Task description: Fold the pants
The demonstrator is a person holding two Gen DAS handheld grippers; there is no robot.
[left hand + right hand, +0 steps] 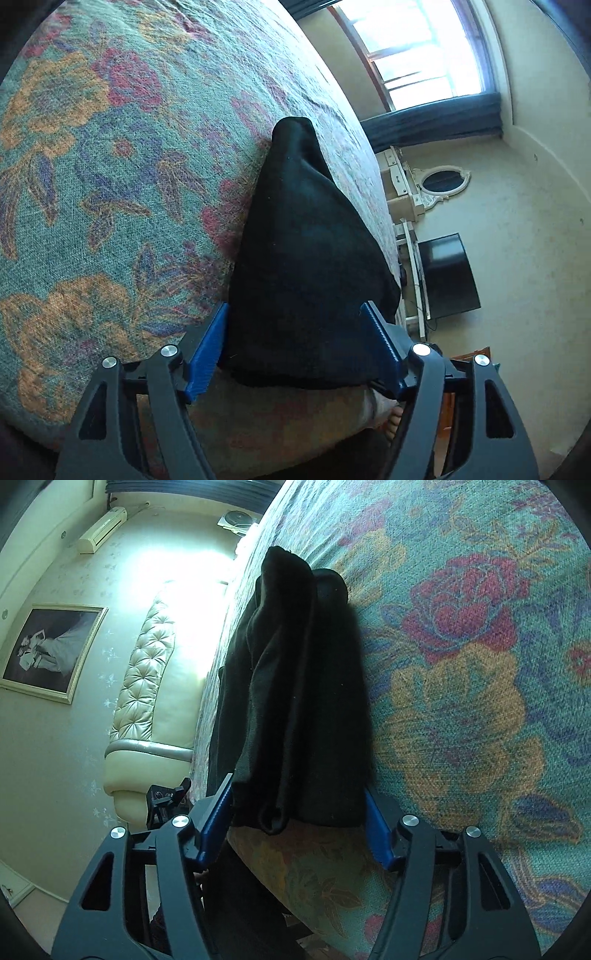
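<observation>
In the left wrist view, one floral bedspread (92, 166) in teal, orange and red fills the left side, covering the bed. At the middle lies one pair of black pants (303, 258), bunched into a tapering heap on the bedspread, near the bed's right edge. The left gripper (295, 321) sits at the near end of the pants with its two blue fingers (207, 358) spread wide, the cloth lying between them; whether they press it, I cannot tell. Further right are one window (417, 48), one oval mirror (441, 181) and one dark television (448, 275) by the wall. In the right wrist view, one framed picture (51, 651) hangs at the far left, beside one tufted cream headboard (147, 686). The pants (295, 701) show several folded layers at the middle, and the right gripper (299, 805) has its two fingers (216, 823) spread on either side of their near end. The bedspread (461, 683) fills the right.
</observation>
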